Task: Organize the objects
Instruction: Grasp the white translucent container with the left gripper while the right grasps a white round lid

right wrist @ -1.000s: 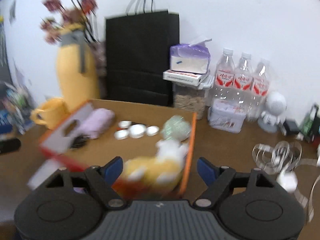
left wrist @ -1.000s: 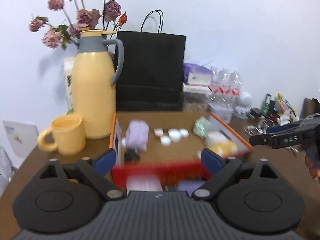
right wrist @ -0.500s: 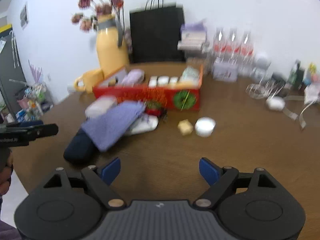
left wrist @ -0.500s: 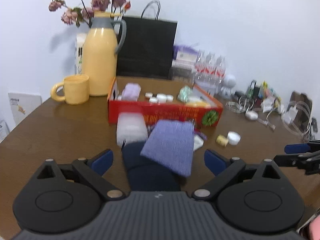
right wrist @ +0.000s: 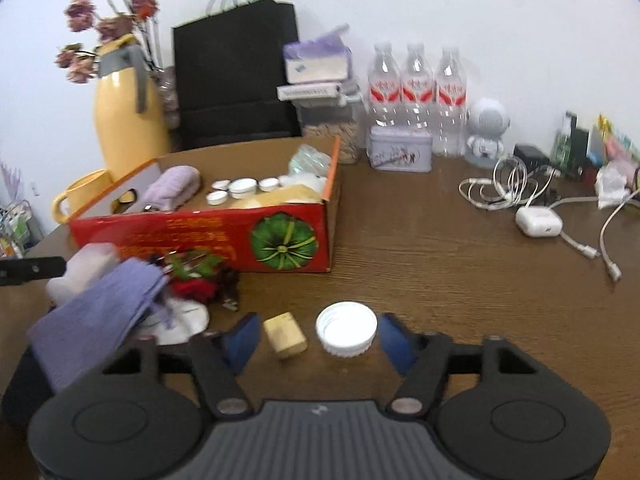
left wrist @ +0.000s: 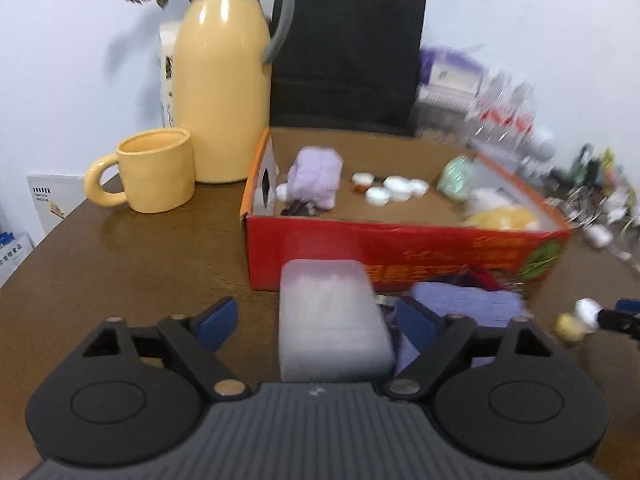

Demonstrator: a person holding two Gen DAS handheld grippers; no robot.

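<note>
An open red cardboard box (left wrist: 400, 248) holds a lilac cloth roll, small white caps and a yellow soft thing. In front of it lies a white translucent case (left wrist: 332, 320), which sits between the closing jaws of my left gripper (left wrist: 316, 322); the pads stand clear of it. A purple cloth (right wrist: 100, 316) lies beside the case over a dark bundle. My right gripper (right wrist: 318, 340) is closing around a tan cube (right wrist: 286, 334) and a white bottle cap (right wrist: 346, 334), with its pads not touching either.
A yellow jug (left wrist: 222, 80) and mug (left wrist: 156, 170) stand left of the box, with a black paper bag (right wrist: 236, 76) behind. On the right are water bottles (right wrist: 416, 92), a tin (right wrist: 400, 154), a white figurine (right wrist: 486, 128) and cables with a charger (right wrist: 538, 220).
Both grippers came down and in toward the table. The left now straddles the white case, the right straddles the cube and cap, and both pairs of jaws have narrowed.
</note>
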